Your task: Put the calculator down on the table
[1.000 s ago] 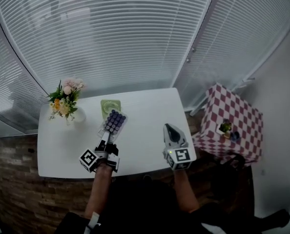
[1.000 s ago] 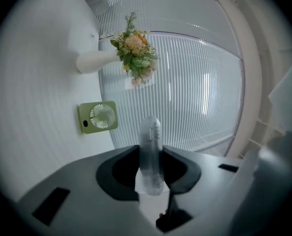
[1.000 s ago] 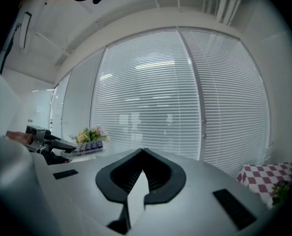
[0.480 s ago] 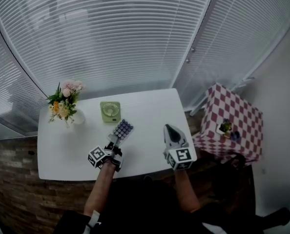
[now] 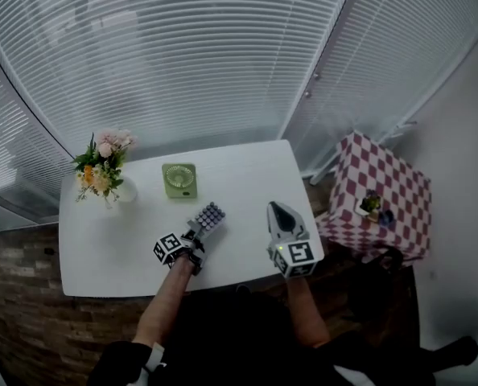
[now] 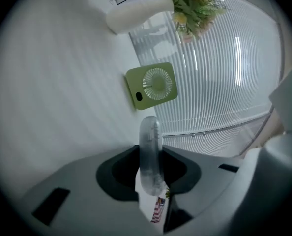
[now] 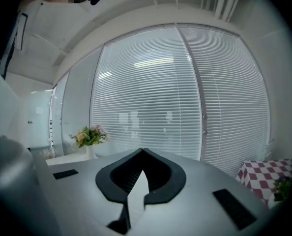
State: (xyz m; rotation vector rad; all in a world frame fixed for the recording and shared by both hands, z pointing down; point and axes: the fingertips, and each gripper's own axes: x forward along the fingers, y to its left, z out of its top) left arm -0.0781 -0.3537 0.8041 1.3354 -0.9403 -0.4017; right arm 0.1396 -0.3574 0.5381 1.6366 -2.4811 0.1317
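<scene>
Two tongs: left tongs (image 6: 150,152) pinch the calculator (image 6: 150,131) over the table (image 5: 102,248), right tongs (image 7: 142,152) pressed together.

My left gripper (image 5: 192,236) holds calculator (image 5: 209,215) over white table (image 5: 102,252); green fan (image 5: 179,180) at its eleven o'clock, right gripper (image 5: 276,209) at three.

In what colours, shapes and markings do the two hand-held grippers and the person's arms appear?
Both the left gripper and the right gripper have smooth pale grey shells with black jaw pads and small black slots. Each carries a white cube printed with black square markers. The forearms are uncovered; the clothing looks dark.
</scene>
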